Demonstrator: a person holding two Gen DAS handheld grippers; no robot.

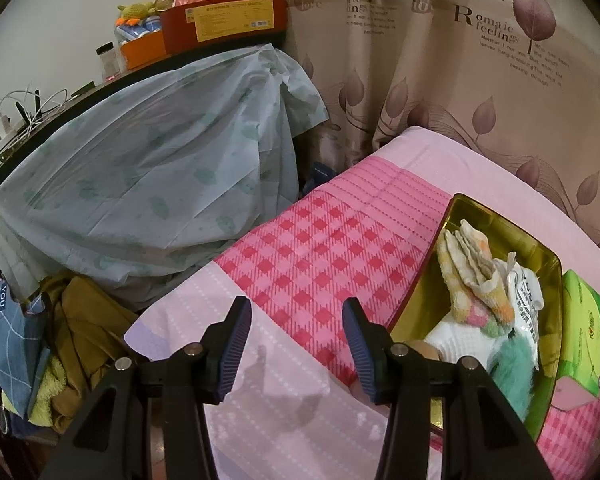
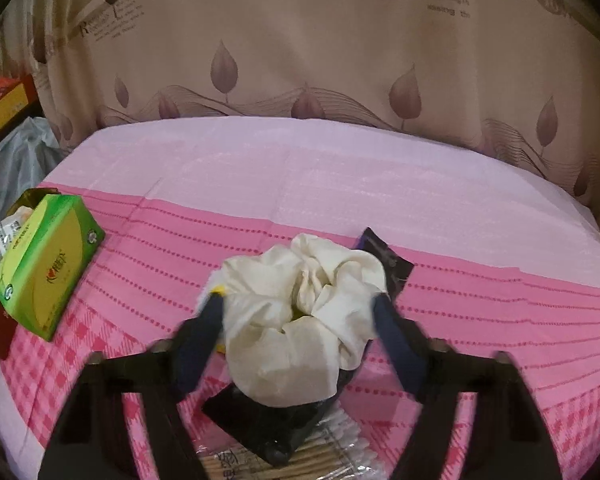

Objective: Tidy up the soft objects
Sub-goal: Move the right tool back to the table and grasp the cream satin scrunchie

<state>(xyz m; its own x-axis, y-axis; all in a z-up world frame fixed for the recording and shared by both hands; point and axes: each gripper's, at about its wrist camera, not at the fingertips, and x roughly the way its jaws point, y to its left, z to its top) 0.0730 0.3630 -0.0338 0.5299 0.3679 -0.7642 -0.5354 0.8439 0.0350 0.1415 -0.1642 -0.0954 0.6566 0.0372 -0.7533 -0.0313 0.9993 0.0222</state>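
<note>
Your right gripper (image 2: 300,312) has the cream scrunchie (image 2: 300,312) sitting right between its fingers, both touching the fabric's sides, though blur means you can't tell if it's truly clamped. It rests on a black packet (image 2: 276,420) over a bag of cotton swabs (image 2: 340,446). Plenty of bare pink bedspread (image 2: 300,184) beyond, up to the curtain. Your left gripper (image 1: 298,346) hangs wide, holding nothing, beside the gold tray (image 1: 500,220) of towels (image 1: 472,264), with the green tissue box (image 2: 46,264) on its rim.

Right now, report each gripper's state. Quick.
Left gripper: open, nothing between its fingers.
Right gripper: around the cream scrunchie; whether the pads press on it cannot be told.
</note>
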